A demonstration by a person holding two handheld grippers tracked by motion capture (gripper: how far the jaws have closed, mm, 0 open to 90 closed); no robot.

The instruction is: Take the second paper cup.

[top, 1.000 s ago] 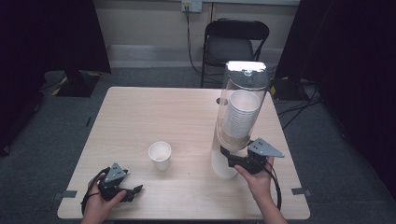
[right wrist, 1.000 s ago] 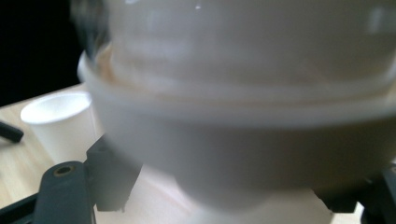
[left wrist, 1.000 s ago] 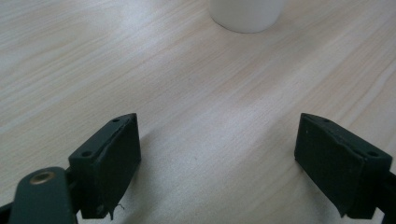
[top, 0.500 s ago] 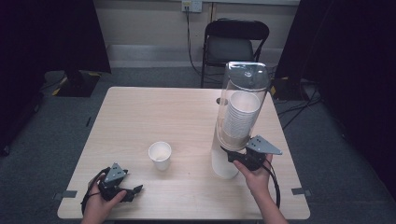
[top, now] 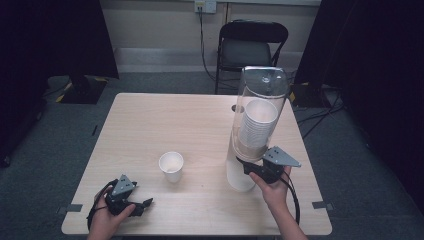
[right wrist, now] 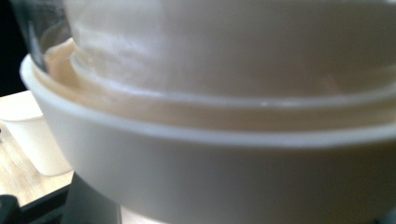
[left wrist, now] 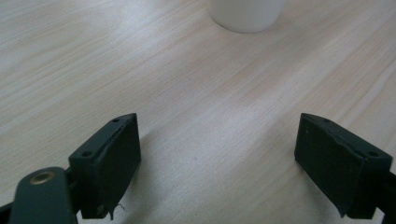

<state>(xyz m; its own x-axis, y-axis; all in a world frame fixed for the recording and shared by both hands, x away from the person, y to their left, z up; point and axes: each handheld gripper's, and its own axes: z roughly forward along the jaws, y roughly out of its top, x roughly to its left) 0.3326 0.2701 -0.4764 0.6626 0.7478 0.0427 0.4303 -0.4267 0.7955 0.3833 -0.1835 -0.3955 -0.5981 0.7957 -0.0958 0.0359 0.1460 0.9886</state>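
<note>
Fingers of the left gripper are spread wide over bare surface, a paper cup just ahead. The right gripper presses against the clear cup dispenser; its close-up is blurred, so I cannot tell its state.

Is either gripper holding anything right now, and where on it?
Left gripper: open, holding nothing. Right gripper is up against the cup dispenser at its lower collar, but a grip cannot be told.
</note>
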